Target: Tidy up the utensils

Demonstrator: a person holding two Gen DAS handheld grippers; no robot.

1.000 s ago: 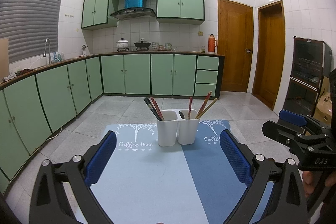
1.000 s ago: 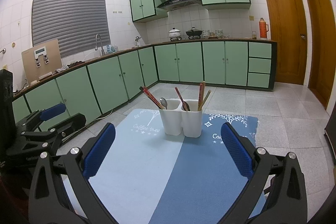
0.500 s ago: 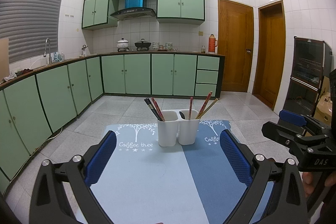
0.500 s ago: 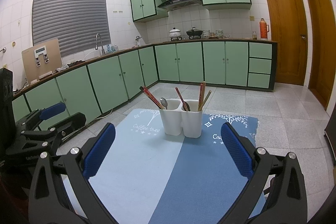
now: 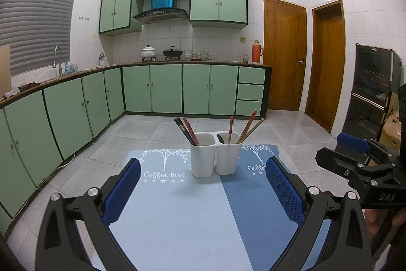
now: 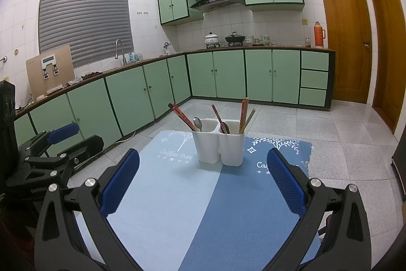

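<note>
A white two-cup holder stands upright on a blue mat, at about 12 o'clock from both grippers and well apart from them. The mat has a pale half and a darker half, and the holder sits near its far edge, roughly over the line where the two shades meet.

In the left wrist view, the left cup holds dark and red chopsticks leaning toward 11 o'clock. The right cup holds a spoon with its bowl up, a red chopstick near upright, and more chopsticks leaning toward 1 o'clock.

The left gripper hangs over the near part of the mat, its blue fingers spread wide with nothing between them. The right gripper is likewise spread wide and empty, facing the holder from slightly to the right. Each gripper shows at the edge of the other's view: the right one at 3 o'clock in the left view, the left one at 9 o'clock in the right view.

Green cabinets line the far walls.
</note>
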